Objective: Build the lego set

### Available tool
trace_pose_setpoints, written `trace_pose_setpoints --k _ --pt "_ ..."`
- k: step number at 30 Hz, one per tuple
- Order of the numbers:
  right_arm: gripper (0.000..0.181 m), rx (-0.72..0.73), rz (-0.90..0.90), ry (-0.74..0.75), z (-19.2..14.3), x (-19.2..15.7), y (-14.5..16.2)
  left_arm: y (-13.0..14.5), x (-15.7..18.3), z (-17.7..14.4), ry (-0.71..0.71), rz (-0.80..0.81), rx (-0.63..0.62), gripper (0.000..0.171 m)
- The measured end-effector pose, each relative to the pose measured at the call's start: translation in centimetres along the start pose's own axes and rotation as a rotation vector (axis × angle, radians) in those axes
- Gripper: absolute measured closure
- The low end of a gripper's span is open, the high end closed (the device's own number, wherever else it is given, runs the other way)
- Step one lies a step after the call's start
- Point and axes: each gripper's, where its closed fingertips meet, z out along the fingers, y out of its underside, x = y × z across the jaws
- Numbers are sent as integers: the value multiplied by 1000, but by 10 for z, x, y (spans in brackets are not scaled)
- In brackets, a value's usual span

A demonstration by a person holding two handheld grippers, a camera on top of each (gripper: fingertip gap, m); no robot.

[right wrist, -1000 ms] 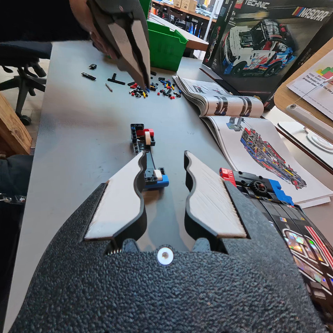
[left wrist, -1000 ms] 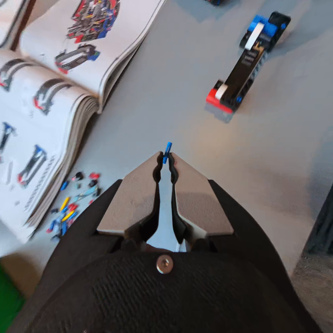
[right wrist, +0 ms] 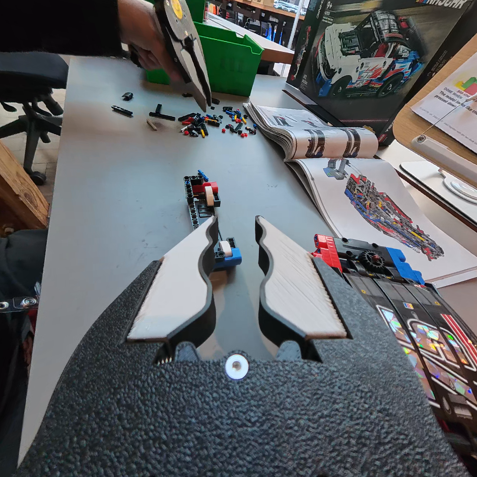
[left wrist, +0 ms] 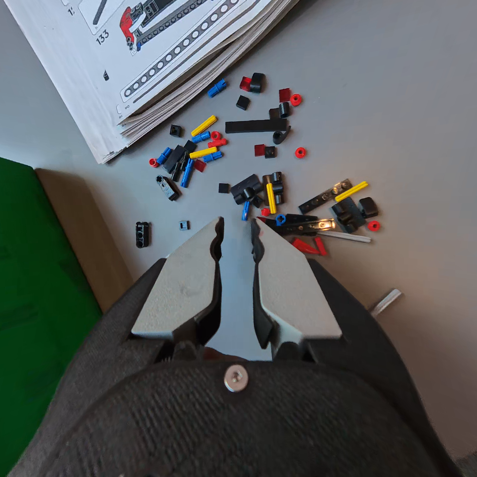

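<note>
Fingers of the left gripper (left wrist: 237, 219) hang apart, empty, over scattered small plastic Lego pieces (left wrist: 258, 165) on the grey surface (left wrist: 387, 103); the right gripper (right wrist: 236, 219) gapes around the long black part-built Lego strip (right wrist: 204, 204).

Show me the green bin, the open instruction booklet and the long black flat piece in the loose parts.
green bin (right wrist: 232, 64), right wrist view, front wall.
instruction booklet (right wrist: 335, 144), right wrist view, curled page.
long black flat piece (left wrist: 255, 126), left wrist view, middle.
</note>
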Motion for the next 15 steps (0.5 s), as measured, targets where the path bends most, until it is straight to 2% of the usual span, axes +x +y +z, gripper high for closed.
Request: trace_pose_setpoints --k 4,8,9,15 --pt "153 -12 -14 6 2 -1 1 2 -2 9 20 37 -24 152" --pt "153 -17 -17 8 3 0 2 1 1 13 81 31 -16 165" --pt "153 -17 -15 9 3 0 2 3 1 13 79 38 -22 169" --pt "153 -9 -11 2 2 -1 1 15 -3 -1 70 31 -25 169"
